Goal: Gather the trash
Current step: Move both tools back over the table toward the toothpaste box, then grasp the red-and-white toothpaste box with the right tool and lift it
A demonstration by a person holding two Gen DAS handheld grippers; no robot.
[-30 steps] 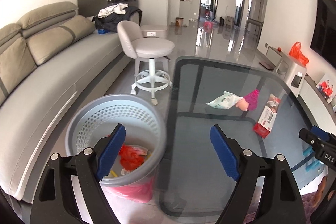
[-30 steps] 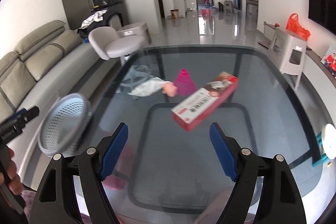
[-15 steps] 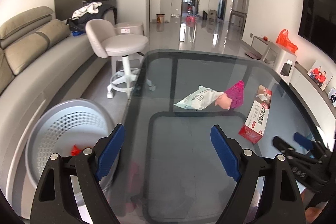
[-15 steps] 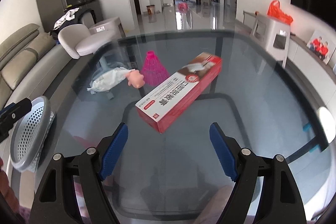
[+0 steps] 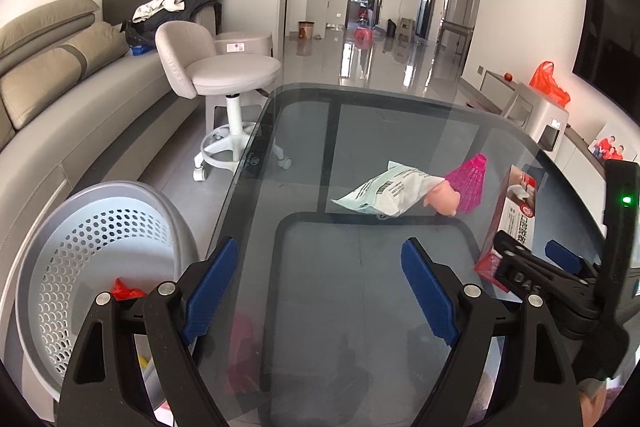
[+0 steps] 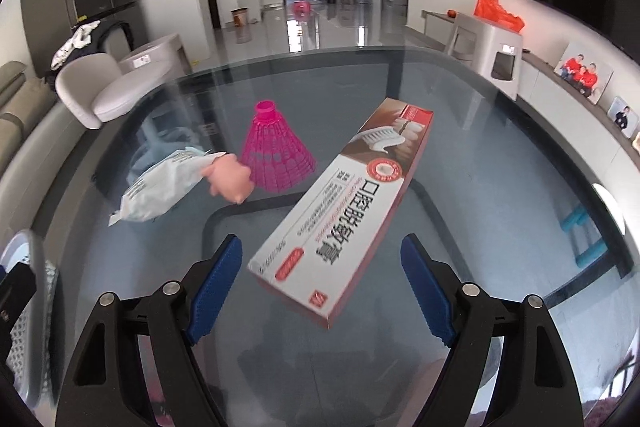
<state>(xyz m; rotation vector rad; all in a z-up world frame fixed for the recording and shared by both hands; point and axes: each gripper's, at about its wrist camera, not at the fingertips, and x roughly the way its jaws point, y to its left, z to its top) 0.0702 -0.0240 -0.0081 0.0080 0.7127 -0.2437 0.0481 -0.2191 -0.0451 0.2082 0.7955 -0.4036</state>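
Observation:
On the glass table (image 5: 320, 147) lie a white wrapper (image 5: 384, 193), a small pink pig toy (image 5: 442, 201), a pink shuttlecock (image 5: 468, 183) and a long red-and-white toothpaste box (image 5: 516, 211). My left gripper (image 5: 318, 259) is open over bare glass, short of the wrapper. A grey perforated basket (image 5: 92, 267) with red trash (image 5: 126, 291) stands beside the table at the left. In the right wrist view my right gripper (image 6: 320, 255) is open; the near end of the box (image 6: 352, 195) lies between its fingers, with the pads apart from it. The shuttlecock (image 6: 276, 155), pig (image 6: 230, 183) and wrapper (image 6: 160, 191) sit behind it to the left.
A grey swivel stool (image 5: 228, 75) and a beige sofa (image 5: 60, 107) stand left of the table. A low white cabinet with an orange bag (image 5: 548, 87) runs along the right wall. A blue stool (image 6: 588, 235) shows under the glass at the right.
Both grippers have come forward and down over the table. The basket has slid to the left edge of the left view. The box now reaches between the right fingers. Both stay open.

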